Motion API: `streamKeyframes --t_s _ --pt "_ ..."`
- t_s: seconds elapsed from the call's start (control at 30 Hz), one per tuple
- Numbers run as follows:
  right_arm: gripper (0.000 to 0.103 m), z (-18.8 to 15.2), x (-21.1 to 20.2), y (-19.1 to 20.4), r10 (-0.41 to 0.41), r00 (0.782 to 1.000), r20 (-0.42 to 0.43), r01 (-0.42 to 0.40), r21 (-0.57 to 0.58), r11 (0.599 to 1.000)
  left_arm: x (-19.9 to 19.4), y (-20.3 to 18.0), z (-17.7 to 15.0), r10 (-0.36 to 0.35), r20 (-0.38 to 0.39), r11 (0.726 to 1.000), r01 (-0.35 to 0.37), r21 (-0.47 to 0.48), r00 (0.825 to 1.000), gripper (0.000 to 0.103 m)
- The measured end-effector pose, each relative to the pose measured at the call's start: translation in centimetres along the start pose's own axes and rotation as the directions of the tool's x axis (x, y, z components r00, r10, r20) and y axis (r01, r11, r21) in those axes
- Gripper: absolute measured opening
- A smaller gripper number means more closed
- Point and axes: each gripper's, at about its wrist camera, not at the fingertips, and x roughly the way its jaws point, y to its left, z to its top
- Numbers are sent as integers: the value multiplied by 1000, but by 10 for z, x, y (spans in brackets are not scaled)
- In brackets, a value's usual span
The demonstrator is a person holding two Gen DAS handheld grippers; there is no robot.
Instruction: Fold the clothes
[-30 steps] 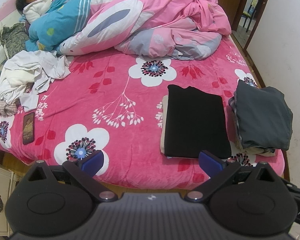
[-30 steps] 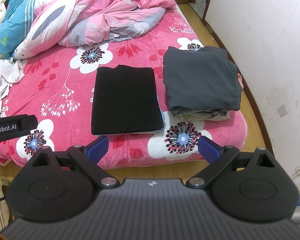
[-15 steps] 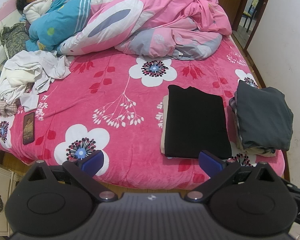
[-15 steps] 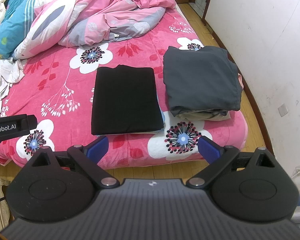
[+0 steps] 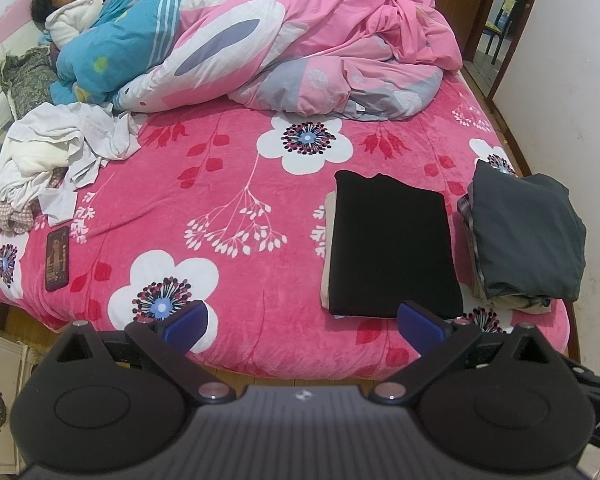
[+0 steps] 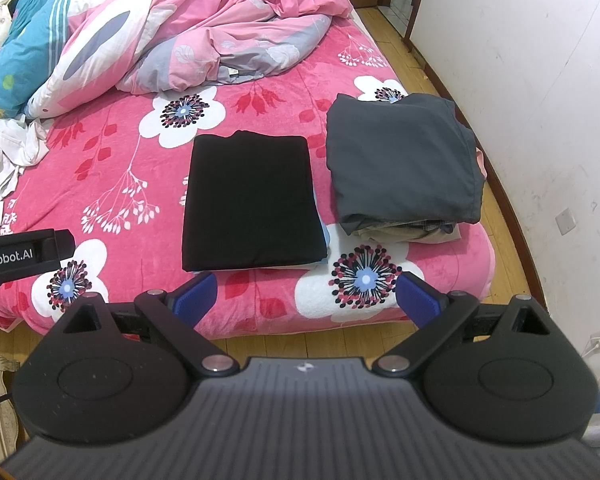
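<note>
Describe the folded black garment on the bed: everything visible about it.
The black garment is folded into a flat, neat rectangle of matte, smooth-looking fabric, with a small bump at its far edge. It lies on the pink floral blanket near the bed's foot, on top of other folded pieces: a beige edge shows along its left in the left wrist view, a pale blue one at its right in the right wrist view. Beside it, apart, sits the grey-topped pile. Neither gripper touches it.

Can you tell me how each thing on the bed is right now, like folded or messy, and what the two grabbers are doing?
black garment: folded flat, on a lighter folded piece
grey garment: folded, on top of a stack
white clothes: unfolded, in a crumpled heap
pink quilt: bunched up
phone: lying flat, screen up
left gripper: fingers open, empty
right gripper: fingers open, empty
</note>
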Motion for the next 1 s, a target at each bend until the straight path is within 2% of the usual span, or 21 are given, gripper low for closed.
streamKeyframes --t_s 1.0 --pt "96 -1 -2 0 2 1000 0 -2 0 1000 -2 -1 0 0 -1 1000 0 -2 1000 102"
